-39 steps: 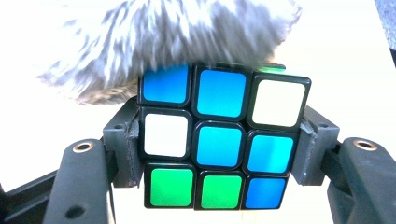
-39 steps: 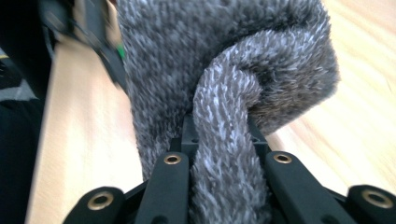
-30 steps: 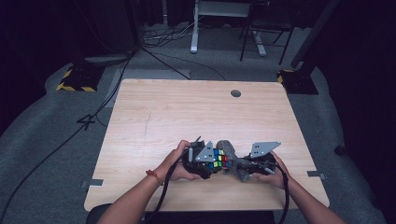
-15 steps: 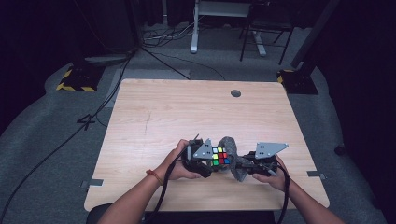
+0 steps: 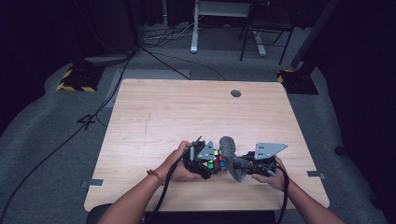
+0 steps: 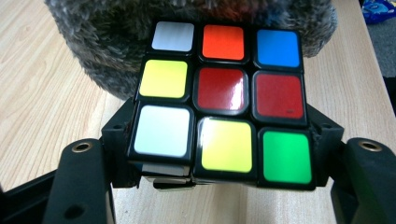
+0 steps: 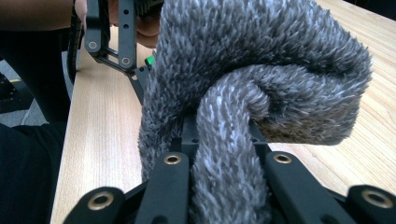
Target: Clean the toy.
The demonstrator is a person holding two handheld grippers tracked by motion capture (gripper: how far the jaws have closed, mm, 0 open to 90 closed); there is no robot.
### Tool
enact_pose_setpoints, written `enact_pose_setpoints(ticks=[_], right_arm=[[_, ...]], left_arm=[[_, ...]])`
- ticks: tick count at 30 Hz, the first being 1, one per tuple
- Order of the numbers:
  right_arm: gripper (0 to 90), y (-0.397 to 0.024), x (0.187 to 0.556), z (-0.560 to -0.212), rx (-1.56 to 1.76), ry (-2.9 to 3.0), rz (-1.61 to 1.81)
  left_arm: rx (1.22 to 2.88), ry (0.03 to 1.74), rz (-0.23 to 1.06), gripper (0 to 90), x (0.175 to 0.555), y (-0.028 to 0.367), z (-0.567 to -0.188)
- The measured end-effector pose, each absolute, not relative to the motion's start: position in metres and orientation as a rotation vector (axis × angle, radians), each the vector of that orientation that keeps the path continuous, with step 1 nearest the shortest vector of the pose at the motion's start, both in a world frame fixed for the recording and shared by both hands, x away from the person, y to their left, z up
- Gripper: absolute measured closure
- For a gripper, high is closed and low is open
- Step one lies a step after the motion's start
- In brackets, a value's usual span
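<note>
A scrambled Rubik's cube (image 6: 224, 100) sits clamped between the black jaws of my left gripper (image 6: 224, 158), its face of white, yellow, red, orange, blue and green stickers turned to the camera. Behind it a grey fuzzy cloth (image 6: 107, 51) presses against the cube's far side. My right gripper (image 7: 224, 158) is shut on a bunched fold of that cloth (image 7: 261, 60). In the high view the cube (image 5: 215, 161), the cloth (image 5: 229, 148), the left gripper (image 5: 209, 164) and the right gripper (image 5: 237, 164) meet near the table's front edge, just above the wood.
The wooden table (image 5: 187, 112) has a round grommet (image 5: 236, 93) at its far side. Cables trail from both grippers over the front edge. Beyond the table on the dark floor are a desk frame (image 5: 194, 28), a chair base and striped stands (image 5: 74, 79).
The right gripper and the cloth have shifted slightly to the right beside the cube. Both grips look the same.
</note>
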State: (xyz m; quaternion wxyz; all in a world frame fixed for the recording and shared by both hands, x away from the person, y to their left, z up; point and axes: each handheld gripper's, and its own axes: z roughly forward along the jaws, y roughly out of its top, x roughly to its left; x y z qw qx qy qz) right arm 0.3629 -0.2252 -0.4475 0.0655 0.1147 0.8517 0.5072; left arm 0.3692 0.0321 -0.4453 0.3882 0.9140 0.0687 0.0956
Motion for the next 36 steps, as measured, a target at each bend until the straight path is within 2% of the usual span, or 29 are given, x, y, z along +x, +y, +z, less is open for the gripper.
enact_pose_setpoints(ticks=[7, 16, 26, 36], right_arm=[[77.8, -0.219, 0.36, -0.441, 0.304, 2.551, 1.482], [77.7, -0.223, 0.373, -0.464, 0.422, 2.66, 1.377], [77.7, -0.218, 0.357, -0.44, 0.326, 2.565, 1.45], [77.7, -0.22, 0.37, -0.465, 0.436, 2.66, 1.321]], left_arm=[[2.329, 0.166, 0.289, 33.1, 0.368, 0.033, -0.442], [2.309, 0.133, 0.287, 33.2, 0.364, 0.035, -0.438], [2.358, 0.163, 0.27, 33.2, 0.369, 0.03, -0.447], [2.281, 0.19, 0.258, 33.2, 0.37, 0.041, -0.437]])
